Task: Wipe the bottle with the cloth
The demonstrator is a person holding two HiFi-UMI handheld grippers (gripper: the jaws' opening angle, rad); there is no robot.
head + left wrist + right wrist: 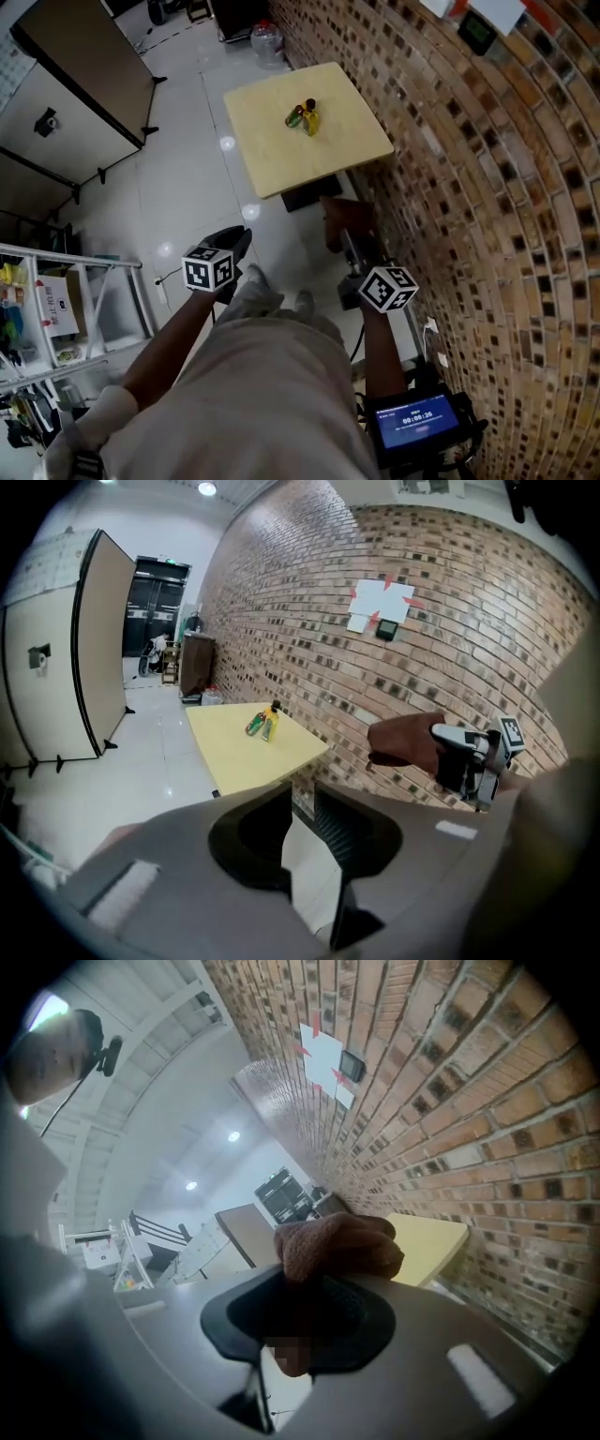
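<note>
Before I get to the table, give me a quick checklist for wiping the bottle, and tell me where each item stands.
1. Is the cloth gripped in the right hand-held gripper? Ok, the jaws are shut on it.
2. Is the left hand-held gripper empty? Ok, nothing is between its jaws.
3. Are the left jaws wide enough for a bottle? Probably not ok, only a narrow gap.
4. Are the bottles on the table? Ok, a green and a yellow one are close together.
5. Are the bottles within reach? Not ok, the table is well ahead.
6. Which bottle is to be wiped? Cannot tell.
</note>
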